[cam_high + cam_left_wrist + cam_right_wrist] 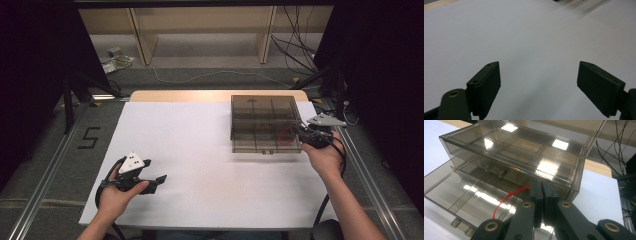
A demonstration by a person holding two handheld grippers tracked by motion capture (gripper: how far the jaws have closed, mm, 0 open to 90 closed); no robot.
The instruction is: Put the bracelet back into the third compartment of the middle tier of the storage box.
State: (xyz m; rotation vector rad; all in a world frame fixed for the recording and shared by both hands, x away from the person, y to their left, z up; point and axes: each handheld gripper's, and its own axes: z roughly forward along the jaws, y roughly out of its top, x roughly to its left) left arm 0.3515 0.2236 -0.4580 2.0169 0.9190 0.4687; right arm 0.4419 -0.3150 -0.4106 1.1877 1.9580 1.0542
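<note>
Black jaws of the right hand-held gripper [541,195], flat matte plates on brass-pinned links, stand pressed together at the lower middle of the right gripper view, clenched on the end of a thin red cord [510,195].

Item 1: red cord. Slender, glossy, knotted midway; it loops down over the pulled-out drawer [471,195], middle of that frame.

Item 2: smoked transparent plastic organiser box [264,117], right of centre in the high view, on the white table [200,165]. Rectangular, hard, glossy, with strong ceiling reflections; internal dividers form compartments. Its lower drawer stands drawn out toward the camera, with small round feet or knobs at the front edge.

Item 3: left hand-held gripper [159,180], lower left of the high view, jaws released and wide apart over bare table, grasping nothing.

Risks, as judged:
- The cord is thin and smooth and may slip from the pads under a sharp pull.
- The box looks light on a slick surface, and nothing steadies it, so it may slide or tip instead of the drawer moving.
- An over-pulled drawer may leave its housing and drop.
- A skewed pull may jam the drawer.
</note>
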